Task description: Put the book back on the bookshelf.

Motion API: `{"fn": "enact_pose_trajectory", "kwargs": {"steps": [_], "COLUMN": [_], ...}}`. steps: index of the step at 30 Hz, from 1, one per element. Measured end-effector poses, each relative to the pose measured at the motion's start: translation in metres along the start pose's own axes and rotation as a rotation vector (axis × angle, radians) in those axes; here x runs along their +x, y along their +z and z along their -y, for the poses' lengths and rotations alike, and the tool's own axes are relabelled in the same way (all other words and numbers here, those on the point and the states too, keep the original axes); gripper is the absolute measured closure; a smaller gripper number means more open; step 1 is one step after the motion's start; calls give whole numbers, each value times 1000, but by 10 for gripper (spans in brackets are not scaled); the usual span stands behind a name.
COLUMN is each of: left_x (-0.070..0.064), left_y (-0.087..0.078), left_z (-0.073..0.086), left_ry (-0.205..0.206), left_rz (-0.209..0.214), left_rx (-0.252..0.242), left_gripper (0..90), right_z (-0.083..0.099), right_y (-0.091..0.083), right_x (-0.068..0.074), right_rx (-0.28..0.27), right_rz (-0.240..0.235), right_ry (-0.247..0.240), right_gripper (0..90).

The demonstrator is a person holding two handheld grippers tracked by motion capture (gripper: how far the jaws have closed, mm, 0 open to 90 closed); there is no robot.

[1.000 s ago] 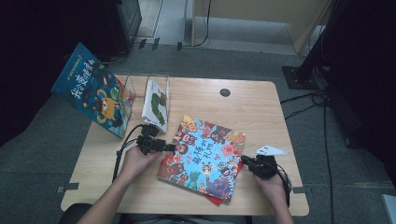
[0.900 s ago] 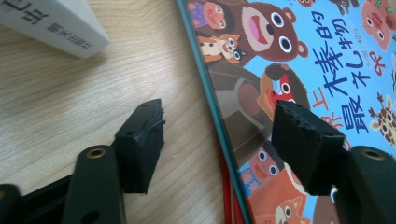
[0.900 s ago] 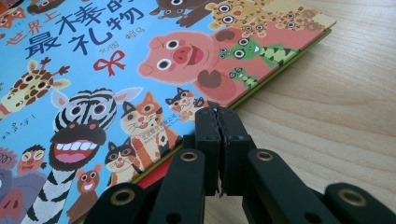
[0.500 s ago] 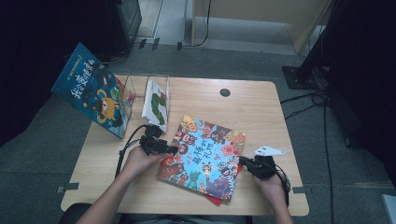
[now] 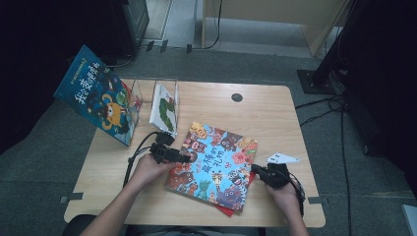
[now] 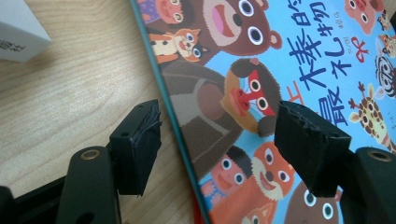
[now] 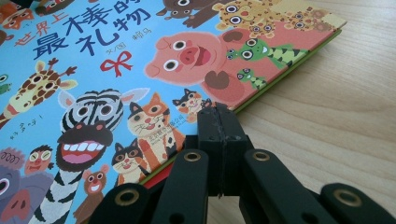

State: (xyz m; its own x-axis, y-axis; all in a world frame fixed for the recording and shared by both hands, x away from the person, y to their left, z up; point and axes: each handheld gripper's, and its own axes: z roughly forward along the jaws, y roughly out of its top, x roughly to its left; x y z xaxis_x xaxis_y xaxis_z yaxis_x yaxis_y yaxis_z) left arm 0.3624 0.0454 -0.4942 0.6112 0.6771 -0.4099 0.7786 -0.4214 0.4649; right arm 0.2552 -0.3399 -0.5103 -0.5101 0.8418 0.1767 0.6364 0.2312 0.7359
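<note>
Two upright books (image 5: pixel 101 101) stand behind the animal book (image 5: pixel 214 164), left tongs (image 5: pixel 184 158) straddling its edge.

Wooden table (image 5: pixel 265 105); grey carpet floor (image 5: pixel 49 162) (dim); dark stand base (image 5: pixel 314 78) right.

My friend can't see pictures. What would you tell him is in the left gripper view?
The left gripper has its two black jaws open on either side of the edge of a colourful animal picture book, which lies on a wooden table. A white box corner sits at the top left.
</note>
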Motion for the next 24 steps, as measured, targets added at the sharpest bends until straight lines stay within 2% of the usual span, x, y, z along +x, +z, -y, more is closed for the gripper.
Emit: {"fn": "enact_pose_trajectory", "kwargs": {"steps": [5,7,11,15,18,22,24], "left_x": [1,2,3,3,6,-1,0], "left_y": [-1,-1,-2,-2,-3,-1,-2], "left_z": [1,0,-2,-6,-8,-6,-6], "left_ry": [-6,-27,-24,-59,-85,-52,-50], "left_rz": [-4,3,-5,-18,-5,-45,-51], "left_rx": [1,2,21,36,41,36,38], "left_gripper": [315,310,277,293,333,290,329], "right_z": [-3,-4,-6,-8,-7,-7,-7], "right_y": [3,4,7,9,10,10,10], "right_x": [2,2,2,2,0,0,-1], "right_rx": [3,5,5,6,2,2,-1], "right_rz": [-5,-11,-17,-32,-41,-45,-52], "right_ry": [-6,2,5,13,12,13,24], "right_gripper": [900,900,900,900,900,900,900]}}
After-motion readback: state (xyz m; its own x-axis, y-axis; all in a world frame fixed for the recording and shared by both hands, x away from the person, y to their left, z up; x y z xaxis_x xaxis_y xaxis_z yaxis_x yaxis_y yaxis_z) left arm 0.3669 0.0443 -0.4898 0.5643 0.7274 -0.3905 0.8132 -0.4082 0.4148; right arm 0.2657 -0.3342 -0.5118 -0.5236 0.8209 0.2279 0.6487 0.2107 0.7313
